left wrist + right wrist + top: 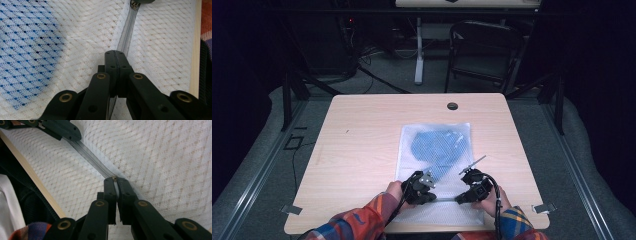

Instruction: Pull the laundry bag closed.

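Hands are seen at the near table edge in the high view, each holding a gripper over the near end of a white mesh bag [422, 150]. The left gripper [430, 196] is held by the left hand [395, 190], the right gripper [460, 198] by the right hand [490, 200]; plaid sleeves are visible below them.

In the left gripper view, the jaws of the left gripper [115, 52] are pressed together with no gap, clamped on the grey zipper [126, 35], which runs away from the fingertips toward a metal slider [135, 5] at the far end, just under the other gripper's dark tip. To the left of the fingers, a blue item [22, 50] is seen through the mesh, inside the bag.

In the right gripper view, the jaws of the right gripper [116, 179] are drawn nearly together on a small metal piece at the zipper line, apparently the slider. Beyond the fingertips the zipper [90, 157] is stretched to the left gripper [60, 130] at the upper left.

Farther off in the high view, the blue item [437, 147] lies in the bag's middle, well beyond both grippers. The table [362, 130] carries a dark grommet [452, 106] near its far edge, and a chair [482, 50] stands behind it.
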